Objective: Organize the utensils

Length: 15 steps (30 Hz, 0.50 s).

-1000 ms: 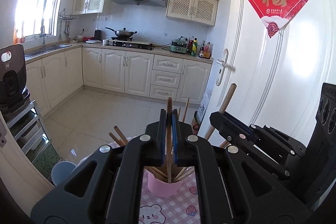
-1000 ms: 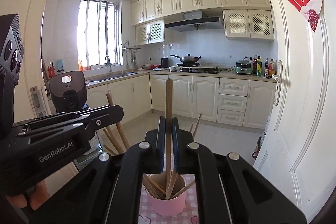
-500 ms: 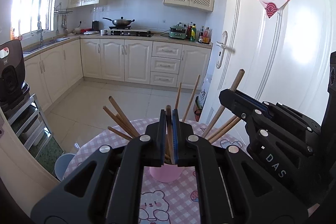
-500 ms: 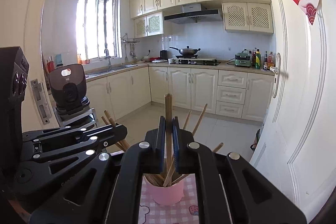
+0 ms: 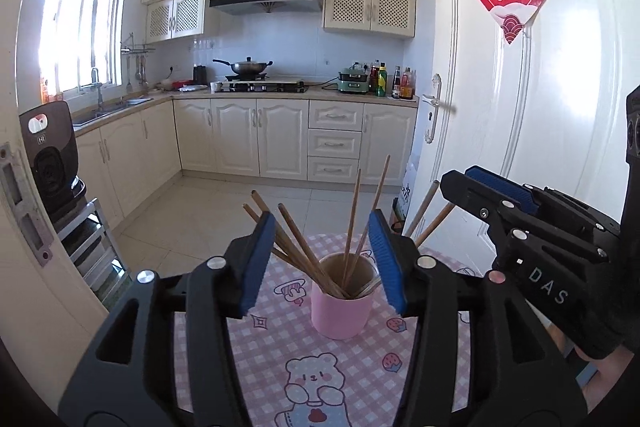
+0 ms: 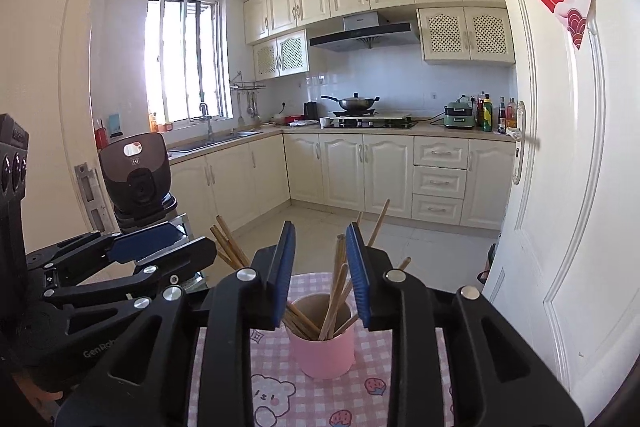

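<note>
While I watched both wrist feeds, the pink-checked tablecloth (image 5: 280,343) was the biggest thing near the work, with the pink cup (image 5: 341,307) standing on it; I place everything else from that cup. Behind the cup lay open kitchen floor and the cream cabinets (image 5: 256,139), well apart from it.

My left gripper (image 5: 322,261) sat on the near side of the cup, its jaws opening and already wide, the blue pads pressing on nothing, though the cup and sticks showed through the gap. My right gripper (image 6: 320,275) sat likewise just short of the cup, jaws opening but narrower, a couple of sticks showing in the gap with no pad touching them as far as I could tell.

Smallest were the wooden chopsticks (image 5: 352,227): all I could see stood in the cup, fanned out and leaning on its rim. I saw none loose on the cloth, so I judged the sorting nearly or fully done. What remained, I guessed, was drawing both tools clear without snagging a stick.
</note>
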{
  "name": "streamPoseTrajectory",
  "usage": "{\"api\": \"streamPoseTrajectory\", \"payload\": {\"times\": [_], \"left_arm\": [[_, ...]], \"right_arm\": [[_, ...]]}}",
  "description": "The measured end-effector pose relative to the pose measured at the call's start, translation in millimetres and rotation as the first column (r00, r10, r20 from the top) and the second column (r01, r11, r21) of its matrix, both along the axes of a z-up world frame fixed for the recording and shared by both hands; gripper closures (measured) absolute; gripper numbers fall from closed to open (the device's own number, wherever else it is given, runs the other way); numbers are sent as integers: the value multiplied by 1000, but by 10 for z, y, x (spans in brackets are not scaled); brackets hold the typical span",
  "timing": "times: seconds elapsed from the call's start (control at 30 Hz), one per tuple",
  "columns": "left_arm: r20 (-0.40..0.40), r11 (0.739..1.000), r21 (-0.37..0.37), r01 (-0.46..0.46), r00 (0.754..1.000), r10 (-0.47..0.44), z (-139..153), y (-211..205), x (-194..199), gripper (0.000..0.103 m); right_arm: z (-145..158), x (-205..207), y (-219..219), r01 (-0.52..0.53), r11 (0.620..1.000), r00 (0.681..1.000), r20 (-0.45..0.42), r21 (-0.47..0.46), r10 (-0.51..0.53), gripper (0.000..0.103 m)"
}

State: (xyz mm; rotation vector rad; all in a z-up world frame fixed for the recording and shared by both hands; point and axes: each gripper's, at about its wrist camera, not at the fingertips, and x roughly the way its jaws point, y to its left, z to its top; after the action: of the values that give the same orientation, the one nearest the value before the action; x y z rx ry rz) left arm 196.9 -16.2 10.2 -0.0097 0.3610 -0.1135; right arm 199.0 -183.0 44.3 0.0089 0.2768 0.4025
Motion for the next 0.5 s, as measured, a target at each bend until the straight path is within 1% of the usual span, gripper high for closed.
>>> {"api": "streamPoseTrajectory", "payload": {"times": [0.03,0.07,0.17,0.23,0.3,0.37,0.43,0.5], "left_arm": [[13,1000,9,-13,1000,12,7,7,-59,45],[22,1000,20,-22,1000,22,15,8,-105,44],[46,998,33,-44,998,43,23,32,-277,37],[67,997,39,-73,995,70,28,59,-419,27],[97,996,38,-86,992,82,27,91,-595,23],[115,994,45,-103,989,97,30,97,-727,20],[134,992,66,-112,986,102,24,94,-878,17],[149,988,86,-124,983,111,15,101,-1018,12]], "right_arm": [[-3,-35,-7,0,1000,1000,-2,1,0,76],[-8,-75,-18,0,1000,1000,-4,4,0,74],[-30,-212,-64,8,1000,1000,-4,19,-8,71],[-52,-321,-91,12,999,1000,-7,32,-11,66],[-83,-441,-98,15,999,1000,-7,29,-15,56],[-124,-580,-97,22,1000,1000,-4,23,-22,49],[-154,-749,-106,26,1000,1000,7,18,-26,43],[-172,-911,-125,45,999,999,17,10,-45,34]]}}
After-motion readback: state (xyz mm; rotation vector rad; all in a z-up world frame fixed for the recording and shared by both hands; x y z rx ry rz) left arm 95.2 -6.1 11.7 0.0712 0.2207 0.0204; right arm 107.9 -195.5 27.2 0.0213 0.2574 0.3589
